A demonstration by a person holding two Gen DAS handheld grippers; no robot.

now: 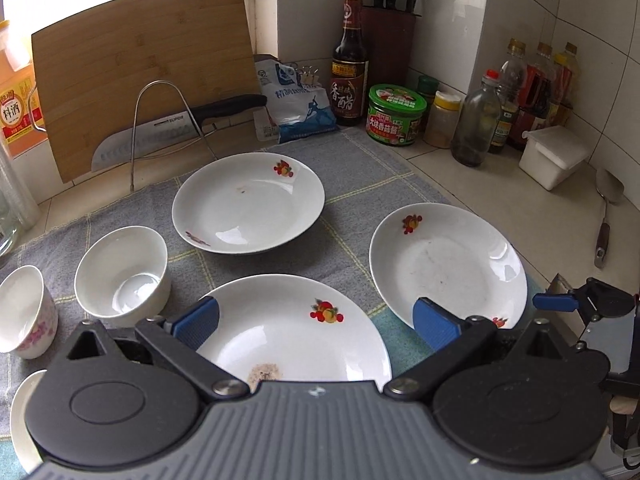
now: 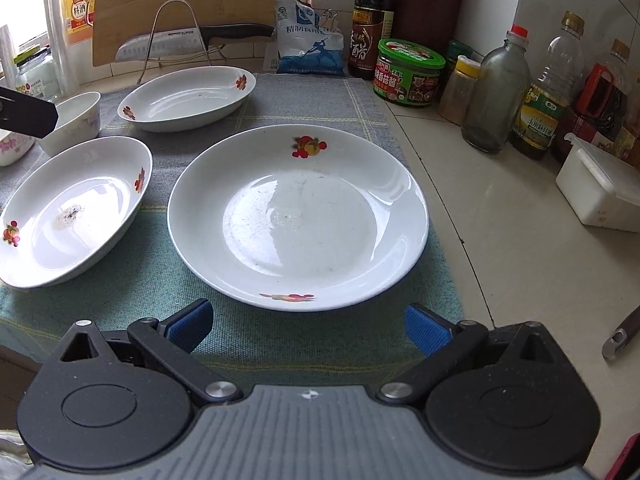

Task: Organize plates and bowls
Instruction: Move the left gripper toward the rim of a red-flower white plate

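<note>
Tiled counter (image 2: 500, 220), grey cloth (image 2: 312, 104): three plates (image 2: 298, 216), bowls (image 1: 122, 272) at left. Bottles (image 2: 496, 92), cutting board (image 1: 144, 68) behind. Left gripper (image 1: 316, 322), right gripper (image 2: 308, 326) spread, empty.

Upper left, a bamboo cutting board (image 1: 140, 68) leans behind a knife (image 1: 168, 130) in a wire rack. Sauce bottles (image 1: 532, 96) and a green-lidded jar (image 1: 396, 114) crowd the upper right.
</note>
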